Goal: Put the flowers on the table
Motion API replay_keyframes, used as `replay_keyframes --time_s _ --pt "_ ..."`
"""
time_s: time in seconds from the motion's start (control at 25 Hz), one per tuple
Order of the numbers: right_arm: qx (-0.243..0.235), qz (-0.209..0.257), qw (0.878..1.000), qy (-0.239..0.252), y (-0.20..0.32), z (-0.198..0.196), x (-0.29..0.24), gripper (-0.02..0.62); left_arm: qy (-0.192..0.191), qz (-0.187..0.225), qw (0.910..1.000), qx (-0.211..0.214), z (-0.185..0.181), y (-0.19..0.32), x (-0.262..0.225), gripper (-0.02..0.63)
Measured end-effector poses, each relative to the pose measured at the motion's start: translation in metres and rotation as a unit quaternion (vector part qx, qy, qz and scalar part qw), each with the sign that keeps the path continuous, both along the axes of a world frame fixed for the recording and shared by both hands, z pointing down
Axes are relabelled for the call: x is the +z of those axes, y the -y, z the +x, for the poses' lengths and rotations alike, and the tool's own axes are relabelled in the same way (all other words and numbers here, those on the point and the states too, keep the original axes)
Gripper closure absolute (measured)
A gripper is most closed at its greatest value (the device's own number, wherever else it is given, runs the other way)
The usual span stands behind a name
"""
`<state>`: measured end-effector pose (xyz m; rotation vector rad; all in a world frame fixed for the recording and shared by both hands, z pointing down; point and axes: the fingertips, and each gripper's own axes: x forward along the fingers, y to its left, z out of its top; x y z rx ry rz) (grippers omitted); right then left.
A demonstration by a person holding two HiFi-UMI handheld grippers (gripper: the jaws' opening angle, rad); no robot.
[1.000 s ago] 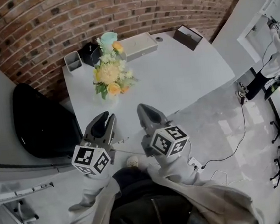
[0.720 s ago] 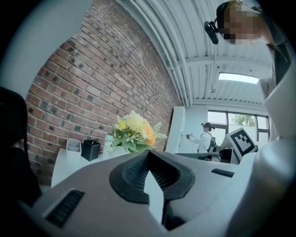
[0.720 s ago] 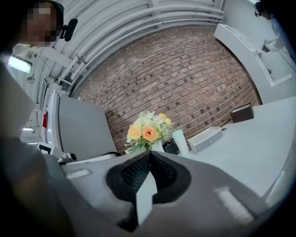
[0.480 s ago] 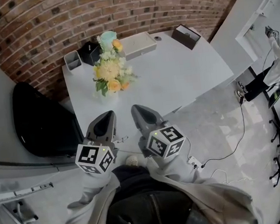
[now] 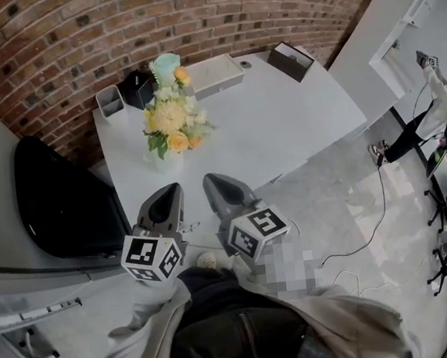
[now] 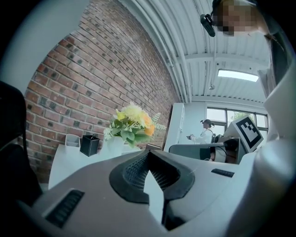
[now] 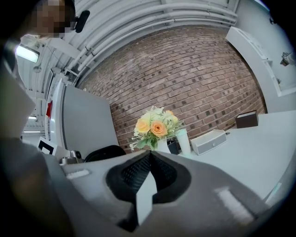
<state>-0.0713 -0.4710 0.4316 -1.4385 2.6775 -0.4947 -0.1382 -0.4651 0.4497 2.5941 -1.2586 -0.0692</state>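
My left tongs [image 5: 169, 191] and my right tongs [image 5: 211, 180] sit side by side just short of the near edge of the desk [image 5: 281, 124], both pointing toward it. Both are closed and hold nothing: each tongs' own camera shows its ribbed pads meeting in a tight seam. The flowers [image 5: 171, 120], yellow and orange blooms with green leaves, stand upright on the desk near its left edge, well apart from both tongs. From above, the blooms cover most of the white vase [image 5: 163, 158], so only its lower part shows. Behind the bouquet a pale teal cup [image 5: 167, 62] is partly hidden by the blooms. A black holder [image 5: 136, 89] and a pale organiser [image 5: 110, 101] stand to its left and a white box [image 5: 217, 75] to its right, all along the brick wall [image 5: 190, 15]. A dark box [image 5: 290, 60] sits at the far right corner. In the right tongs' view the black holder is almost wholly behind the vase. My hands are hidden beneath the tongs' bodies. A black chair [image 5: 58, 195] left of the desk shows only as a dark rounded mass. A person [image 5: 438, 104] at the right edge is only partly in frame.
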Motion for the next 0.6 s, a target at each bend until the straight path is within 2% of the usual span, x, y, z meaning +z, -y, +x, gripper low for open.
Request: replay_keyframes --time_s 0.28,0.6 --pt "0.004 -0.010 1.000 -0.014 0.004 0.002 0.005 0.597 -0.006 -0.010 0.9999 -0.003 0.003 0.004 0.006 0.603" --pt "-0.004 -0.009 1.000 -0.008 0.007 0.000 0.006 0.597 0.000 -0.019 0.9998 -0.002 0.006 0.005 0.014 0.603"
